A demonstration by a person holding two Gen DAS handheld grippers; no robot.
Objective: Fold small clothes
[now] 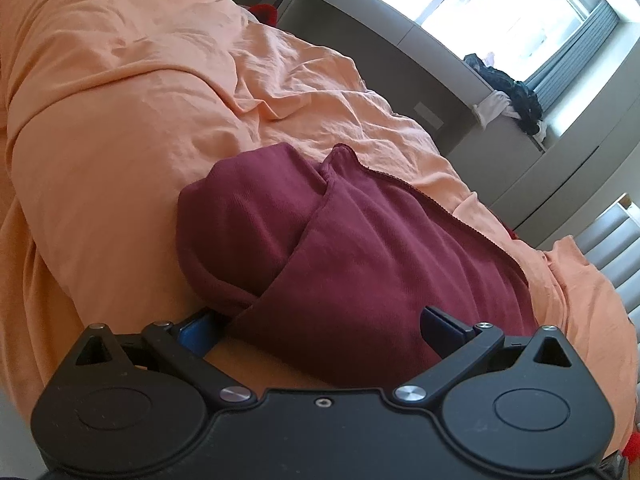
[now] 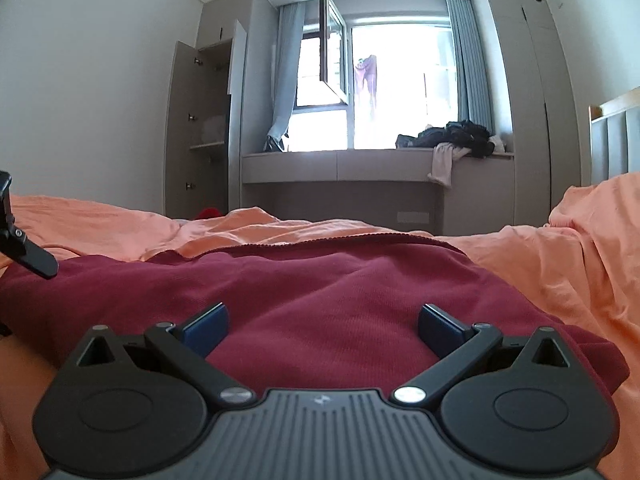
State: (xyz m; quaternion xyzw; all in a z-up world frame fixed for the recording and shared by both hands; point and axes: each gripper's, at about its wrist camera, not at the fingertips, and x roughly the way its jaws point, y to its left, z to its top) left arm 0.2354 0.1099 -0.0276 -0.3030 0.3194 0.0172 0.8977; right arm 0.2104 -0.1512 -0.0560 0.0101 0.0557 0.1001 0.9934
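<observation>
- A bed with a wrinkly orange sheet (image 2: 540,264) fills the room.
- The soft dark red cloth (image 1: 360,264) lies on it, partly folded over.
- Left tongs (image 1: 320,326) and right tongs (image 2: 322,326) are wide apart, holding nothing.
- More folding looks left.

Right tool (image 2: 322,326) spread wide over maroon garment (image 2: 320,288), orange bedsheet (image 2: 540,264).

Daylight pours through the far window (image 2: 384,92), blown out to white glare, while the near bed (image 2: 560,264) sits softly lit, edges bending and darkening with fisheye distortion.
</observation>
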